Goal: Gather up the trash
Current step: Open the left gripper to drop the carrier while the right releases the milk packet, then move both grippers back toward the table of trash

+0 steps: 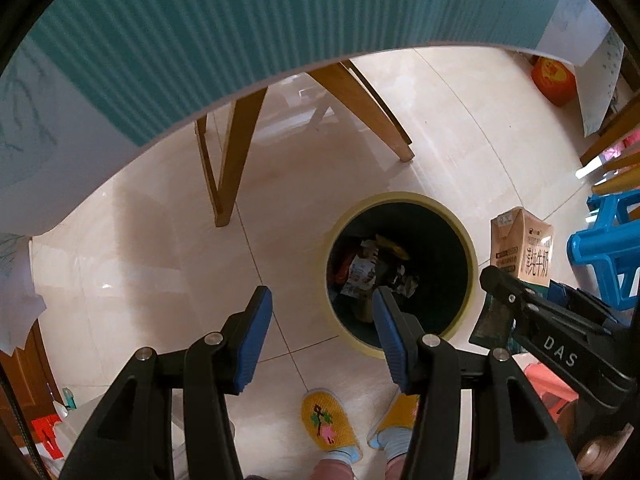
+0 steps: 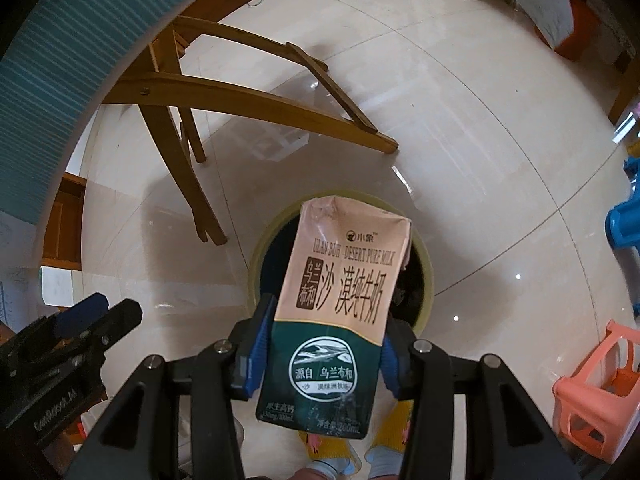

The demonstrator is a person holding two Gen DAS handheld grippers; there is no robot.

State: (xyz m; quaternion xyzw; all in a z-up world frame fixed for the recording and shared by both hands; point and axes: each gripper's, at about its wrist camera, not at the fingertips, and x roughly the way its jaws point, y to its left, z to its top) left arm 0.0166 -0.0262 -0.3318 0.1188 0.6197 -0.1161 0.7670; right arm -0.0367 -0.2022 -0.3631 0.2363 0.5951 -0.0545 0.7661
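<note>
Right gripper [image 2: 324,344] has its jaws clamped on the milk carton [image 2: 340,300], center frame, above the bin [image 2: 256,264]. Only the left view shows wrappers [image 1: 362,272] inside; left gripper [image 1: 320,336] jaws apart, holding nothing.

A pink-and-dark-green cardboard milk carton [image 2: 336,312], its top crumpled, stands upright at the centre of the right wrist view, overlapping the round yellow-rimmed trash bin [image 2: 427,280] behind it; the bin's dark inside [image 1: 424,256] holds wrappers right of centre in the left wrist view
</note>
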